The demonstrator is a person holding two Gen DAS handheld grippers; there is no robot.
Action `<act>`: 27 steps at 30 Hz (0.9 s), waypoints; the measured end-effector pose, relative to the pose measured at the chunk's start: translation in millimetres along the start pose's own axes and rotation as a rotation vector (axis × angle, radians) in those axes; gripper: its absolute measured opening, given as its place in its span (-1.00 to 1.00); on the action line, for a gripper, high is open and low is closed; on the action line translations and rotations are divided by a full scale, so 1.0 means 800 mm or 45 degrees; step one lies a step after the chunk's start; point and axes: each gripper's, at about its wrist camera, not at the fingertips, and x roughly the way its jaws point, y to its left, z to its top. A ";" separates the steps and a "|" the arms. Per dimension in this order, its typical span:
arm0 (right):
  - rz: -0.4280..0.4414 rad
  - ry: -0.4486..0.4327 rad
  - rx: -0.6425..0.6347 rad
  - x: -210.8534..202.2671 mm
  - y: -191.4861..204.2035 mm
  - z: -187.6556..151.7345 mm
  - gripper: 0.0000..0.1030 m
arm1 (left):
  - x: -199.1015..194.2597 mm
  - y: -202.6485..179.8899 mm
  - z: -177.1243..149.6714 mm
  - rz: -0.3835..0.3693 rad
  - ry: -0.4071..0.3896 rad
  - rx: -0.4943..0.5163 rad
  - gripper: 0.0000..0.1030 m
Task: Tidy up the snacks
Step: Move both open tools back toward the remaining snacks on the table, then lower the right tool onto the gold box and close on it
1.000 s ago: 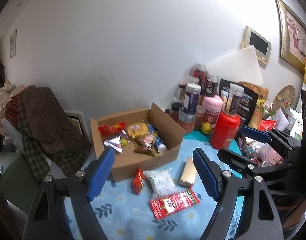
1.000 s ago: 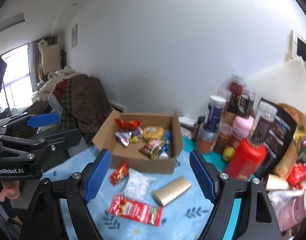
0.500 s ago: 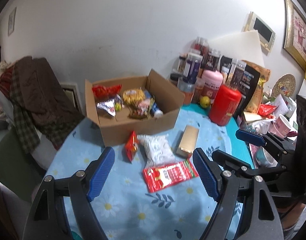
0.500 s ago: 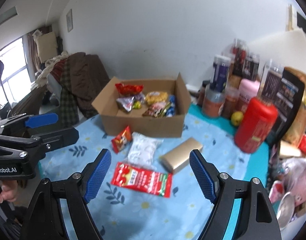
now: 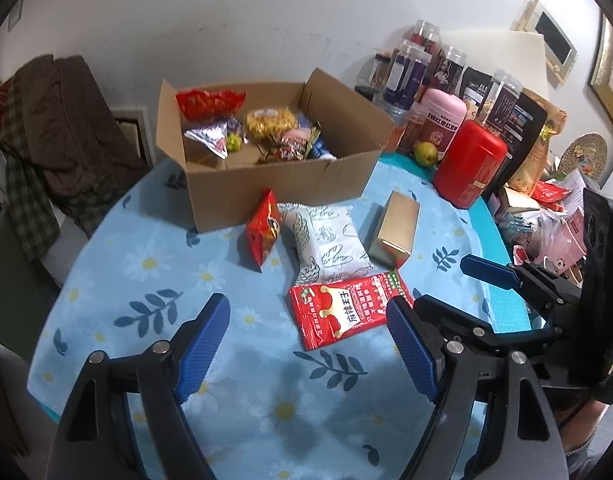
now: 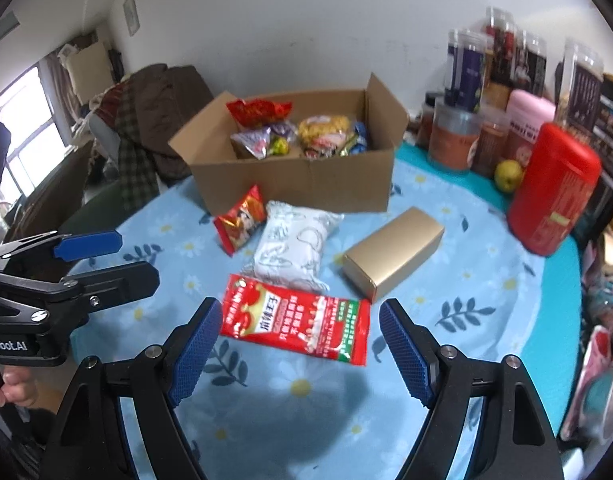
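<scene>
Both grippers hung above the table with jaws spread wide and nothing between them. The right gripper (image 6: 298, 354) framed the flat red sachet (image 6: 296, 322) at lower centre, apparently lined up for a pick; the left gripper (image 5: 308, 346) hung just left of it. A white pouch (image 6: 292, 246), small red packet (image 6: 240, 218) and gold box (image 6: 392, 254) lay mid-frame before the part-filled cardboard box (image 6: 306, 184). The floral blue tablecloth (image 6: 306, 408) covered a round table; jars (image 6: 466, 68) crowded the upper right, by a white wall.
</scene>
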 end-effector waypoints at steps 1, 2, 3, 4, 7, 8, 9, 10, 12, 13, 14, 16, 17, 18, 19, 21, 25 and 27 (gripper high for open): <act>0.000 0.014 0.005 0.005 -0.003 -0.001 0.58 | 0.004 0.001 -0.001 -0.009 0.009 -0.001 0.57; 0.001 0.023 0.005 0.008 -0.005 -0.001 0.58 | 0.008 0.002 -0.002 -0.017 0.017 -0.001 0.57; 0.001 0.031 0.005 0.011 -0.008 -0.002 0.58 | 0.013 0.002 -0.003 -0.030 0.027 0.001 0.57; -0.003 0.039 0.003 0.014 -0.011 -0.003 0.58 | 0.016 0.001 -0.002 -0.035 0.031 0.003 0.57; -0.014 0.060 0.003 0.020 -0.019 -0.007 0.58 | 0.030 -0.001 -0.001 -0.055 0.053 0.013 0.57; -0.017 0.069 0.007 0.023 -0.023 -0.008 0.58 | 0.035 -0.002 -0.001 -0.060 0.061 0.015 0.57; -0.020 0.077 0.012 0.025 -0.028 -0.008 0.58 | 0.041 -0.003 0.000 -0.062 0.075 0.015 0.57; -0.025 0.083 0.017 0.026 -0.032 -0.008 0.58 | 0.044 -0.003 0.001 -0.063 0.081 0.013 0.57; -0.040 0.089 0.028 0.028 -0.040 -0.008 0.58 | 0.054 -0.002 0.004 -0.071 0.093 -0.006 0.57; -0.048 0.093 0.033 0.030 -0.045 -0.008 0.58 | 0.057 -0.001 0.006 -0.078 0.094 -0.014 0.57; -0.053 0.098 0.037 0.032 -0.049 -0.007 0.58 | 0.060 -0.002 0.008 -0.088 0.093 -0.023 0.57; -0.059 0.103 0.038 0.035 -0.053 -0.004 0.58 | 0.066 -0.004 0.014 -0.097 0.091 -0.031 0.57; -0.062 0.102 0.037 0.037 -0.057 -0.002 0.58 | 0.070 -0.006 0.019 -0.098 0.089 -0.030 0.57; -0.065 0.098 0.034 0.038 -0.060 0.000 0.58 | 0.073 -0.008 0.021 -0.098 0.087 -0.028 0.57; -0.068 0.096 0.033 0.040 -0.062 0.002 0.58 | 0.077 -0.010 0.026 -0.096 0.085 -0.024 0.57; -0.076 0.093 0.034 0.044 -0.068 0.008 0.58 | 0.086 -0.014 0.034 -0.085 0.081 -0.015 0.57; -0.088 0.080 0.066 0.052 -0.084 0.024 0.58 | 0.107 -0.021 0.047 -0.036 0.076 0.006 0.57; -0.106 0.070 0.093 0.059 -0.094 0.034 0.58 | 0.121 -0.025 0.052 -0.019 0.093 0.019 0.57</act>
